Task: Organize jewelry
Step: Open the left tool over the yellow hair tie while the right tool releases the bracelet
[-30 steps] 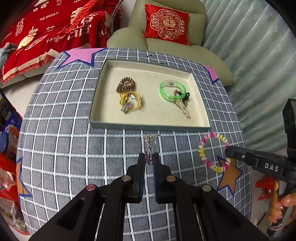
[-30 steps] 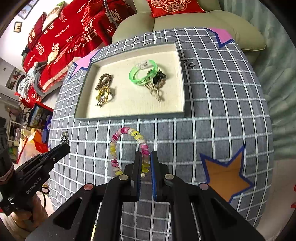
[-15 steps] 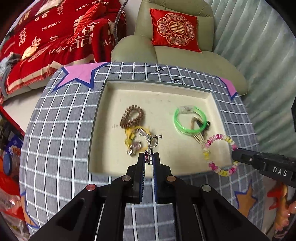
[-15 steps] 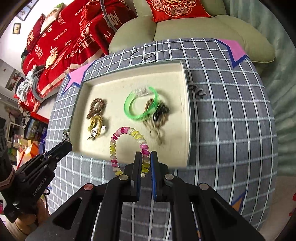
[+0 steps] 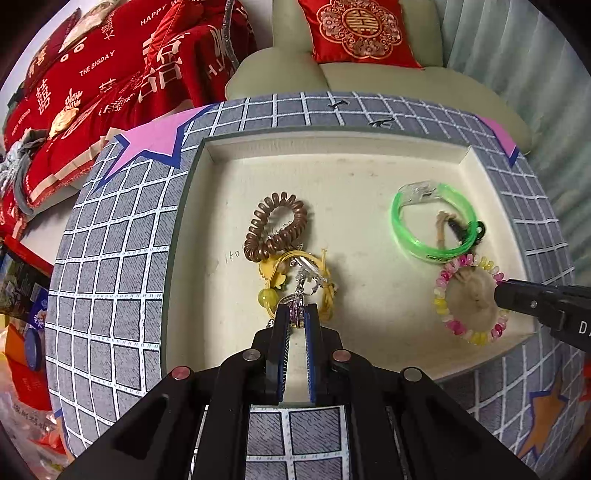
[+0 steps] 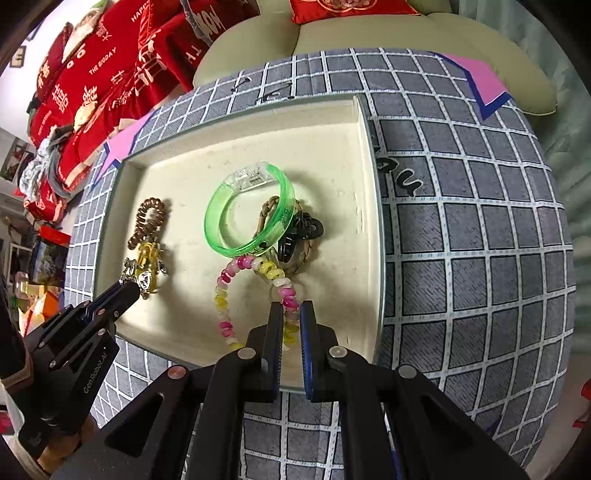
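My left tool (image 5: 296,320) is clamped on the small silver clip earring (image 5: 303,284), above the cream shallow tray's (image 5: 332,147) near-left pile; my right tool (image 6: 291,321) grips the pink-and-yellow beaded bracelet (image 6: 255,291) near the tray's near-right corner. Plan: lower both close to the tray floor, release on bare lining, avoid tangling with the green translucent bangle (image 6: 251,218).

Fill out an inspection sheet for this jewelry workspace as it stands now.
Surface: grey checked tablecloth with star patches.
Job's things: cream tray holds brown coil hair tie, yellow bracelet, green bangle, dark cord piece.
Clutter: nothing seen on the cloth.
Grippers: left tool shut on silver charm; right tool shut on pink-yellow bead bracelet, both over the tray.
Cables: nothing seen.
Surroundings: beige armchair, red cushion, red bedding.
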`<state>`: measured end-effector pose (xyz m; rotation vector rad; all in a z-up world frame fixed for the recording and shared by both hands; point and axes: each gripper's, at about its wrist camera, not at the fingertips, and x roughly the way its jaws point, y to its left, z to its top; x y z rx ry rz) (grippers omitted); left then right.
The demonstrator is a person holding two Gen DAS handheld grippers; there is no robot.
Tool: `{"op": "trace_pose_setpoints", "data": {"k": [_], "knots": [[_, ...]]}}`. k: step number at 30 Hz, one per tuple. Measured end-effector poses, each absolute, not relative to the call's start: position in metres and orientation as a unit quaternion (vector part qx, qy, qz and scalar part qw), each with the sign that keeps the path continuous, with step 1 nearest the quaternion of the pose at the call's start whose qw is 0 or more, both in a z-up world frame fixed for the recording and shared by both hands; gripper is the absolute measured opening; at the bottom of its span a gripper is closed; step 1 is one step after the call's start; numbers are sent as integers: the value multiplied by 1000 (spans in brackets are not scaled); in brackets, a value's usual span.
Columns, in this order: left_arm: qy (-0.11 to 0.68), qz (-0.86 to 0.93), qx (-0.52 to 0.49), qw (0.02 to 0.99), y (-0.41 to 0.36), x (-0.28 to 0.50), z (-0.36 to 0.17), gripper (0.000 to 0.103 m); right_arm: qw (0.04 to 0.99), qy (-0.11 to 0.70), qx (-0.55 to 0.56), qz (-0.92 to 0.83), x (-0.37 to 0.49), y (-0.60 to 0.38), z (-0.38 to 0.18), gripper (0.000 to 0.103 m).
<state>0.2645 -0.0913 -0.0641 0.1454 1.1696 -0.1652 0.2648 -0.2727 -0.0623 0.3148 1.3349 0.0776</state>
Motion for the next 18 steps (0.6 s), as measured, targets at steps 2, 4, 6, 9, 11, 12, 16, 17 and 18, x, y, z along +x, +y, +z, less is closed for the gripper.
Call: {"op": "trace_pose_setpoints", "data": {"k": [2,4,6,9,11,12,16,17,18], "knots": [[554,-71,75,826,-92,265,-67,18,770,621,143,38,266,-272,-66,10],[557,-66,79,824,-93,266,-70,18,767,624,142,36,267,-272,-69,10],[557,-61,84,824,-93,266,-71,18,764,628,140,36,268,-271,-72,10],[557,-57,91,823,-95,264,-70,18,762,632,138,35,269,-271,-74,11],[557,-56,92,823,-95,264,-69,18,762,632,138,34,269,-271,-74,16],[557,-55,92,824,-94,264,-69,18,763,631,138,33,269,-271,-73,27],[555,-55,89,825,-93,262,-65,18,772,617,145,34,267,-272,-64,54],[554,-55,88,826,-92,262,-63,18,774,615,147,36,266,-272,-62,54],[553,-56,86,827,-92,262,-62,18,776,613,148,37,265,-272,-59,54]]}}
